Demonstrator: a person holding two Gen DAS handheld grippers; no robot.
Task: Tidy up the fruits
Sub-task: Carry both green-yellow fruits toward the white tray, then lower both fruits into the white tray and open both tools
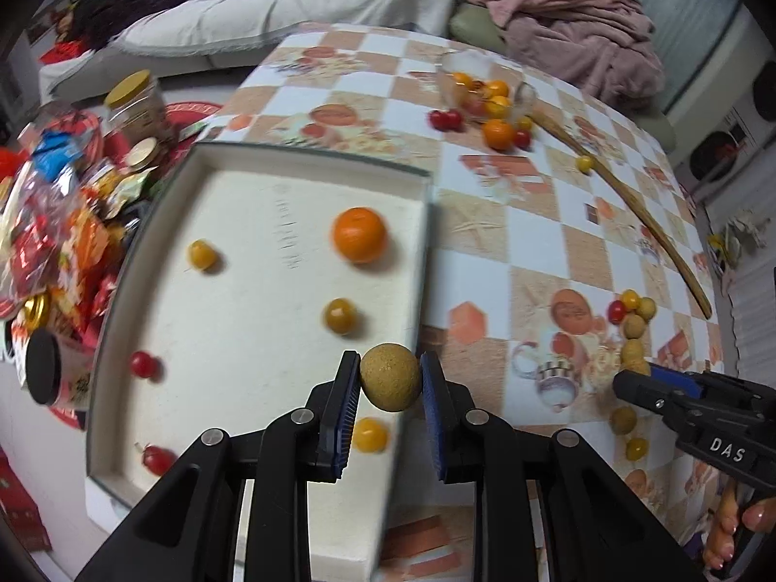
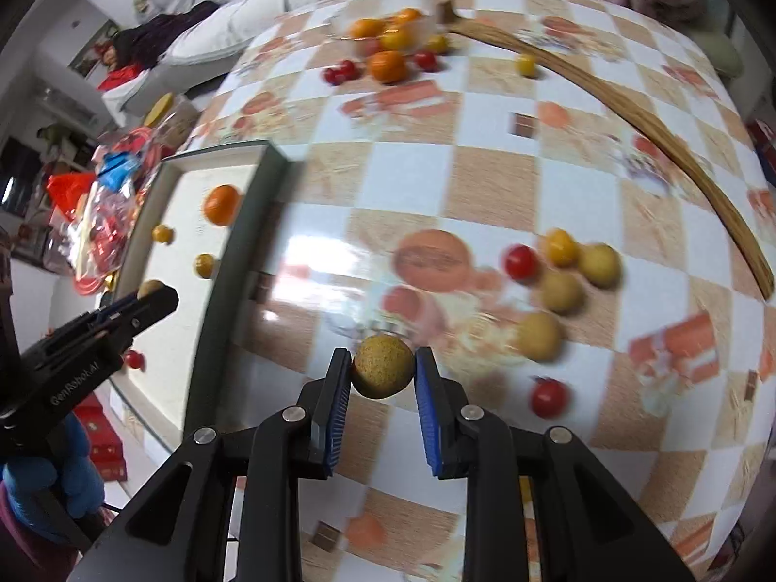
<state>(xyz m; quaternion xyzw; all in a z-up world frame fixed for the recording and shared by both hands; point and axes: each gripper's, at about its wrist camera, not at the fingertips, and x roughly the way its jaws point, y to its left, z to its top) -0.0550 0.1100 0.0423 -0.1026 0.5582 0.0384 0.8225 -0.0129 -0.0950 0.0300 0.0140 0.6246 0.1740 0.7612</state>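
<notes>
Left wrist view: left gripper [image 1: 390, 380] pinches a tan, rough-skinned round fruit [image 1: 390, 377] over the white shallow tray's [image 1: 310, 157] right edge for sorting, while right gripper [image 2: 383, 373] clamps another tan round fruit [image 2: 383, 372].

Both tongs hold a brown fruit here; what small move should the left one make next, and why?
Probably carry it a little further over the white tray and lower it. The left tongs grip a round tan-brown fruit right above the tray's near rim, and the sorted fruit already lies inside.
</notes>
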